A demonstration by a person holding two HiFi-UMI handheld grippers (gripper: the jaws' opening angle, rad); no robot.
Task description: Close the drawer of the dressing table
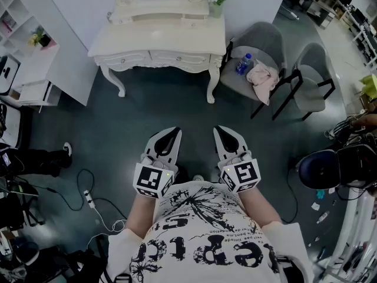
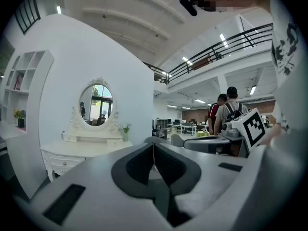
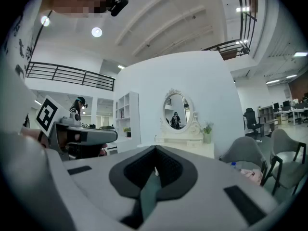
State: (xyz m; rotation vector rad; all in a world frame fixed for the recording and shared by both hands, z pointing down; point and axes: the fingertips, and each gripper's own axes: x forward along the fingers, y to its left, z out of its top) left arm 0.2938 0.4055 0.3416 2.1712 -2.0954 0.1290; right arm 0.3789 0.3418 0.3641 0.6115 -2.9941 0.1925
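The white dressing table (image 1: 159,37) stands against the wall straight ahead, a good way off across dark floor. Its two drawer fronts (image 1: 150,58) with small knobs look flush with the apron. My left gripper (image 1: 174,133) and right gripper (image 1: 220,131) are held side by side close to my body, both pointing at the table, both shut with nothing between the jaws. The left gripper view shows its closed tips (image 2: 154,146) with the table (image 2: 72,153) and its oval mirror (image 2: 96,105) beyond. Past the right gripper's closed tips (image 3: 155,150) in its own view is the table (image 3: 187,142).
Two grey chairs (image 1: 268,46) stand right of the table; the nearer one holds a pink cloth (image 1: 262,78) and a blue bottle (image 1: 242,63). A white shelf unit (image 1: 26,52) is at the left. Cables and a power strip (image 1: 89,198) lie on the floor at the left.
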